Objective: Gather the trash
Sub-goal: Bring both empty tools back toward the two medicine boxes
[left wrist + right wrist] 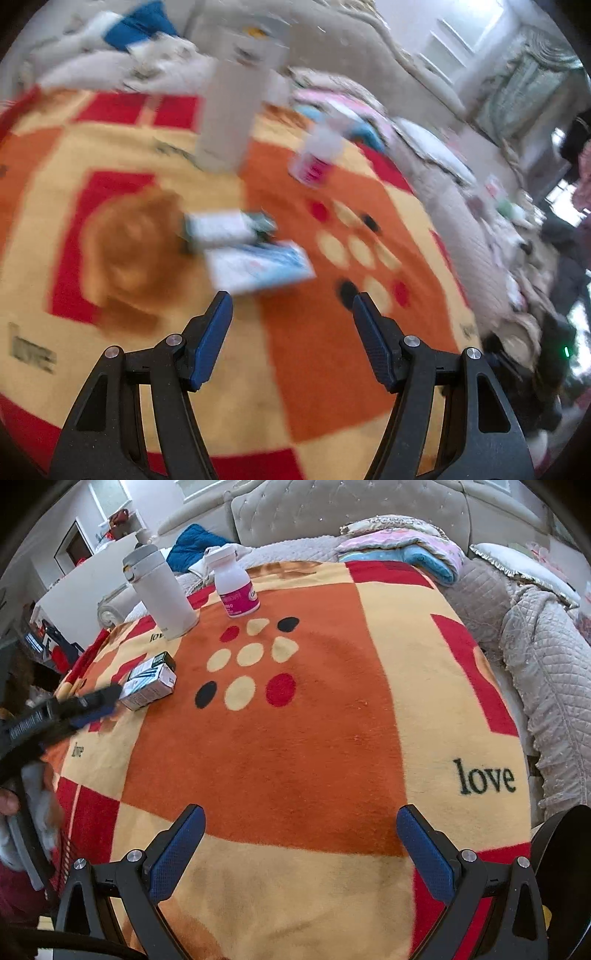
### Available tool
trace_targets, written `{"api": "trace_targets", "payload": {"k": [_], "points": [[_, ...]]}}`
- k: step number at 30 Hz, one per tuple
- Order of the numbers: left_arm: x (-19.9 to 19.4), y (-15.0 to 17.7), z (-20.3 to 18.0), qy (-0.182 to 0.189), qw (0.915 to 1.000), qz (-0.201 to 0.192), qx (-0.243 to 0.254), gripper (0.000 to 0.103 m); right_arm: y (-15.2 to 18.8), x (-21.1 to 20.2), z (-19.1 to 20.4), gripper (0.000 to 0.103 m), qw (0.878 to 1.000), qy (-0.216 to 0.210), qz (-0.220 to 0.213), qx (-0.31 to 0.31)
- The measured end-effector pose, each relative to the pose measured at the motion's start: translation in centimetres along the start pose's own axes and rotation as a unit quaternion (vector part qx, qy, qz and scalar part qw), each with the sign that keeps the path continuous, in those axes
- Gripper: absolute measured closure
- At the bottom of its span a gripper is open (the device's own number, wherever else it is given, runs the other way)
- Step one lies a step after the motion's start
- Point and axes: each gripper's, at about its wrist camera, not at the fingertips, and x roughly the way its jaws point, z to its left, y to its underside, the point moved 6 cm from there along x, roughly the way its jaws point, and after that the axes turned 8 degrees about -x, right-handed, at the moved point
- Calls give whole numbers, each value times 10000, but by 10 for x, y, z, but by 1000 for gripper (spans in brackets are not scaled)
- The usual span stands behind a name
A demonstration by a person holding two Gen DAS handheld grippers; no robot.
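- Right gripper (301, 843): jaws spread, empty, above the near edge of the orange, red and cream fleece blanket (295, 738).
- Left gripper (291, 317): jaws spread, empty, just short of the small white-and-blue cardboard boxes (149, 683) by the blanket's left edge.
- Far edge: white lidded flask (160, 590) and white bottle with pink label (236, 587), upright.

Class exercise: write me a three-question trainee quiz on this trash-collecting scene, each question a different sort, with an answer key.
1. True or false: the left gripper is shut on a carton.
2. Multiple choice: what stands beside the white tumbler on the blanket? A) pill bottle with pink label B) glass jar C) soda can
3. Fill in: the left gripper is nearest the small ____ lying at the blanket's edge.

Key: 1 false, both grippers are open, including the right gripper; 2 A; 3 cartons.
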Motion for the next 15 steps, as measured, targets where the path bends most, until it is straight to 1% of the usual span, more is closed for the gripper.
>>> {"api": "trace_targets", "payload": {"k": [2,5,6,8,9,10,11,13,14,15], "points": [[3,-11,20,-333,9993,-57,-168,36,2,4,3,0,10000,48,45,-43],[15,-23,50,-662,9964,-89,-516,36,5,10,5,0,9998,109,106,-93],[22,-25,56,-691,9957,-35,-616,36,5,11,6,0,9997,154,114,-127],[33,-23,59,-559,9958,94,-716,36,6,12,6,0,9996,188,133,-161],[36,-20,54,-350,9965,122,-755,36,7,13,6,0,9996,194,147,-171],[40,-14,44,-148,9970,292,-699,36,7,13,5,0,9996,178,151,-164],[45,-8,34,-9,9974,433,-582,36,8,13,4,0,9997,140,156,-149],[49,8,11,99,9978,606,-231,37,10,12,3,0,9997,19,159,-186],[49,16,-1,198,9974,696,-23,37,11,12,2,0,9995,-30,199,-252],[48,21,-10,336,9963,782,73,37,12,11,1,0,9993,-44,247,-283]]}}
